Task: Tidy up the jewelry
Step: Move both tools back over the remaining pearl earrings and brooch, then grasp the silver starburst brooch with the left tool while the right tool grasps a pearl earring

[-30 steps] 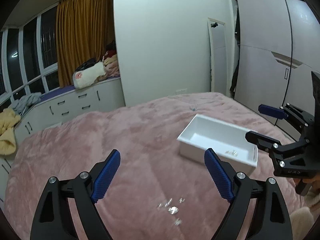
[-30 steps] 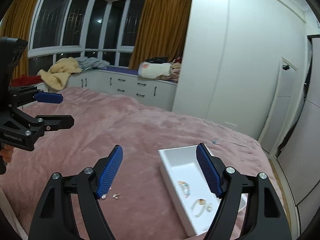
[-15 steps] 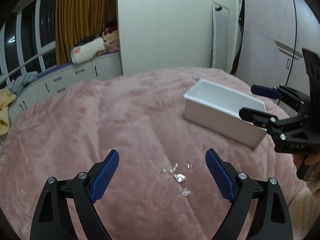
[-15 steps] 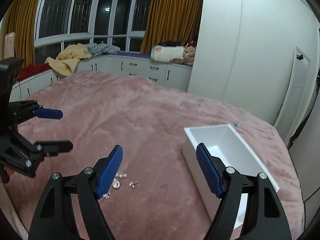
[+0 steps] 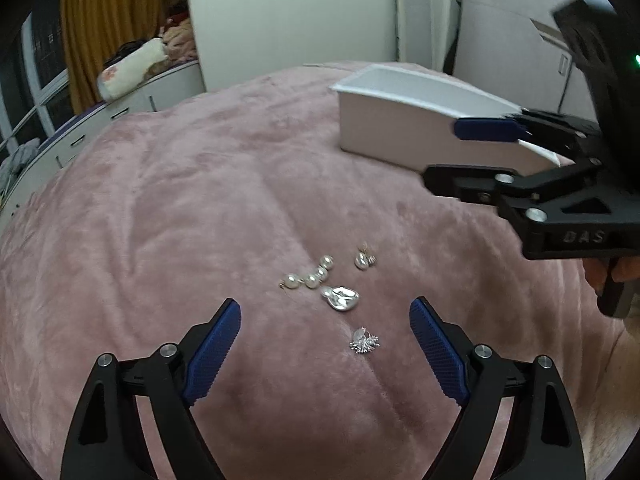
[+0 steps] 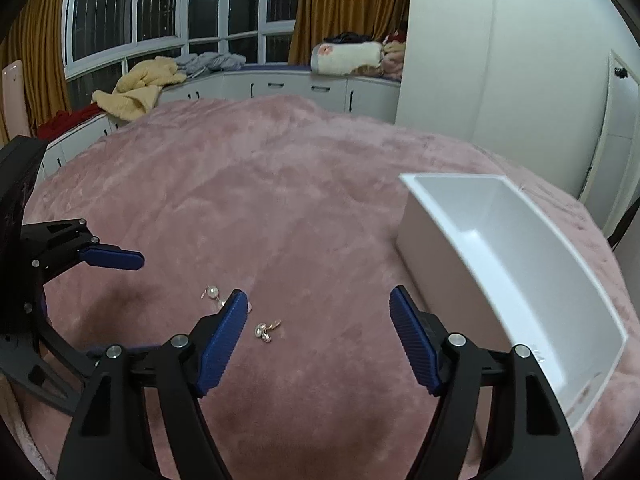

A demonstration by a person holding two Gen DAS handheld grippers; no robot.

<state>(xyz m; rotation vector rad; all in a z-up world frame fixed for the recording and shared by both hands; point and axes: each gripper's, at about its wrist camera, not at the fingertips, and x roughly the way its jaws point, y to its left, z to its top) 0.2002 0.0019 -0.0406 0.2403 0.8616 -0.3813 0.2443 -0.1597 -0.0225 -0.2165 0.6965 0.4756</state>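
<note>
Hovering left gripper [image 5: 325, 338]: your jaws spread over jewelry [image 5: 341, 298].
Right gripper [image 6: 316, 330]: jaws spread, empty.
Box [image 6: 516, 240]: right of jewelry.

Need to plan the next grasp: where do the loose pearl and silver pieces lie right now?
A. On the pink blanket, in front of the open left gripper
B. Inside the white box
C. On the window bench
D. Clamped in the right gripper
A: the loose pearl and silver pieces lie on the pink blanket, ahead of the open left gripper, outside the white box.
</note>
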